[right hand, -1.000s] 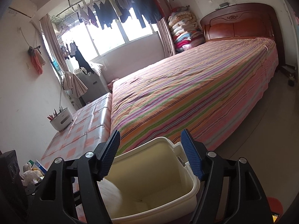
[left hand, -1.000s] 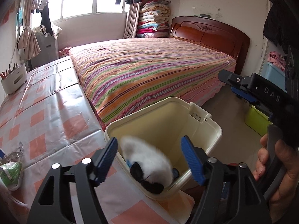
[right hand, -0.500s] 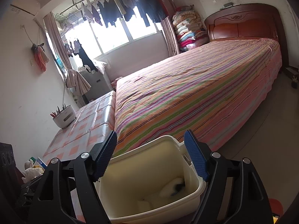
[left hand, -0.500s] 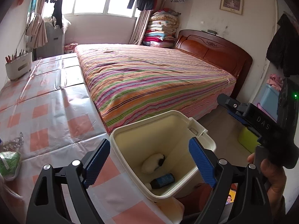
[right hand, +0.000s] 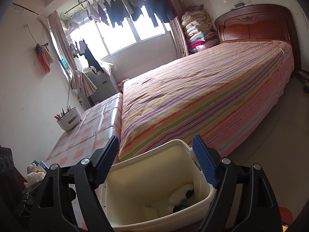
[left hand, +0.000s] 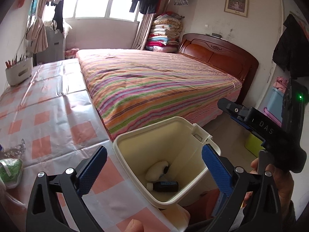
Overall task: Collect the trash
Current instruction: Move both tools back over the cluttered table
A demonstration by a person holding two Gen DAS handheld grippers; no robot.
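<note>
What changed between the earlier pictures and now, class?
The white wad that was falling from the left gripper now lies at the bottom of the bin, by the dark bottle. That gripper's jaws are opening wider, empty. The bin, bed and right gripper stayed put.

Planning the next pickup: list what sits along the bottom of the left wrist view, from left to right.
Green-and-white wrapped bundle on the checked tablecloth → left gripper, jaws opening with nothing between them → cream trash bin holding a white wad and a dark bottle → hand holding the right gripper.
</note>
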